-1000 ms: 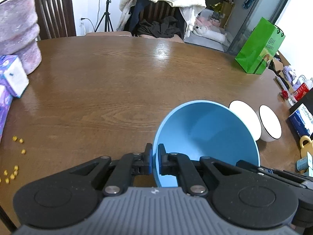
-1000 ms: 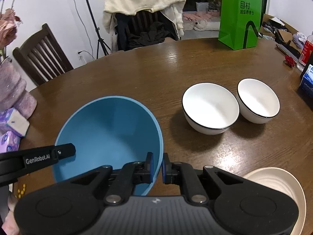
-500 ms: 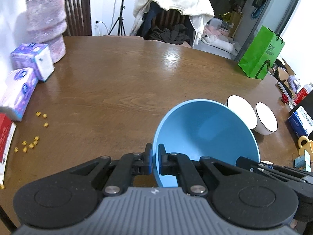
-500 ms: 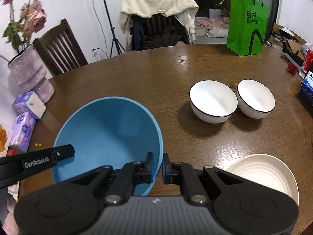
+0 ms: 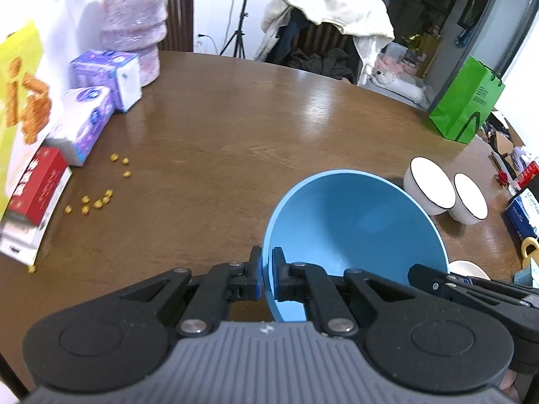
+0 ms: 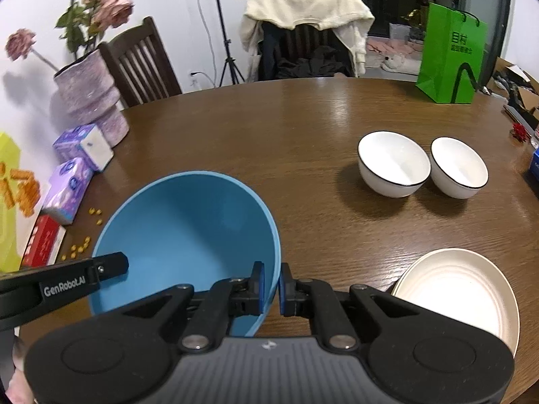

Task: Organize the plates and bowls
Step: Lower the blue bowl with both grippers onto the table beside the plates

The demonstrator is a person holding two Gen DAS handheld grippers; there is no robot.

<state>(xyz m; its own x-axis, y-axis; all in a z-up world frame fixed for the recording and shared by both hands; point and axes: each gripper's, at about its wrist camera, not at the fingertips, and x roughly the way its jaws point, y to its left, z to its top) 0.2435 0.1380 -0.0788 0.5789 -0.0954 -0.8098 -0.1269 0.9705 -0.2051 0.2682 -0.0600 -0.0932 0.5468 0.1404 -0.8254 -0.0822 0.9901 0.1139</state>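
A large blue bowl (image 5: 357,229) (image 6: 188,235) hangs above the brown table, held from both sides. My left gripper (image 5: 266,272) is shut on its left rim, and my right gripper (image 6: 271,286) is shut on its right rim. The left gripper's arm shows at the left of the right wrist view, and the right gripper's finger at the lower right of the left wrist view. Two white bowls with black rims (image 6: 393,163) (image 6: 458,167) stand side by side on the table to the right. A cream plate (image 6: 458,293) lies at the near right edge.
Along the left side stand purple tissue packs (image 5: 91,118), a red box (image 5: 37,185), a yellow snack bag (image 5: 20,101) and a pink vase (image 6: 91,97). Small yellow bits (image 5: 97,198) are scattered nearby. A green bag (image 6: 451,54) stands at the far right, with chairs behind the table.
Both grippers have drawn back toward the near edge and a little up with the blue bowl between them. More of the table's left side, with the boxes and vase, has come into view.
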